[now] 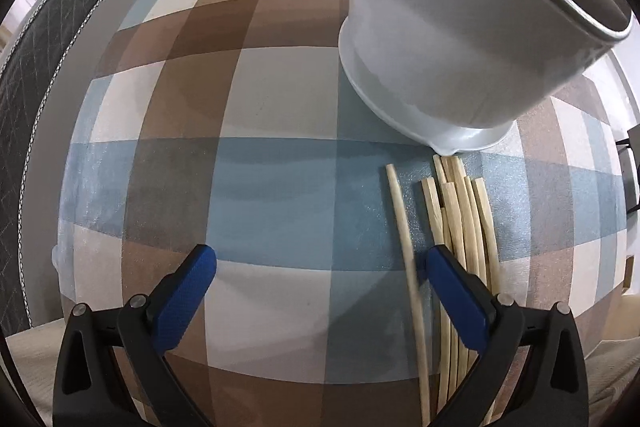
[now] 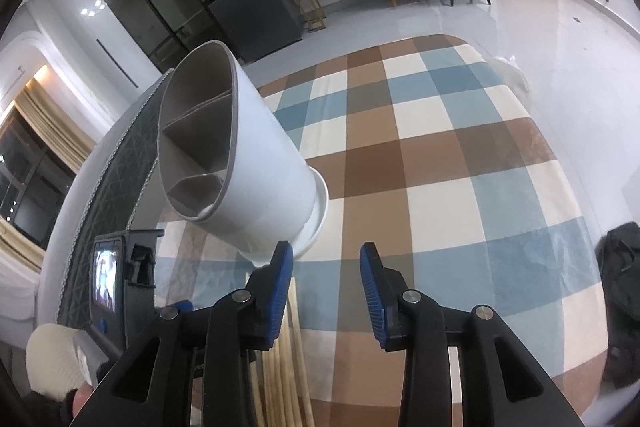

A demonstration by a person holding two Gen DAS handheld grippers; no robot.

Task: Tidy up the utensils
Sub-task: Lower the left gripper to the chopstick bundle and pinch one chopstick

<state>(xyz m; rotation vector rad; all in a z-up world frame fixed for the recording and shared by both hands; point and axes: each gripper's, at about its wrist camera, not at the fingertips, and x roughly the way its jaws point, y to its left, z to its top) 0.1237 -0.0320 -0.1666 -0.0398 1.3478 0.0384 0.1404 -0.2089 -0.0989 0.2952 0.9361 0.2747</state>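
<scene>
Chopsticks beside the holder on the checked worktop

Left tool (image 1: 320,263) spread over one chopstick (image 1: 404,227); right tool (image 2: 326,259) spread, empty, wide bare cloth (image 2: 460,167) ahead; white holder (image 2: 260,155) stands beyond the chopstick bundle (image 1: 468,211).

The white utensil holder (image 1: 460,27) runs off the top edge in the left wrist view, so its open mouth cannot be seen there. The chopsticks (image 1: 460,227) go under the right blue finger (image 1: 456,299) and off the bottom edge, so their near ends are hidden. One loose chopstick (image 1: 408,259) looks blurry low down. In the right wrist view, the chopsticks (image 2: 284,367) are mostly hidden behind the black gripper arm. The bottom of the holder's (image 2: 256,163) inner pockets cannot be seen. The small screen (image 2: 105,281) on the other gripper is too tiny to read. A gloved hand (image 2: 56,359) is cut off at the corner. A dark bag (image 2: 620,291) is cut by the right edge.
</scene>
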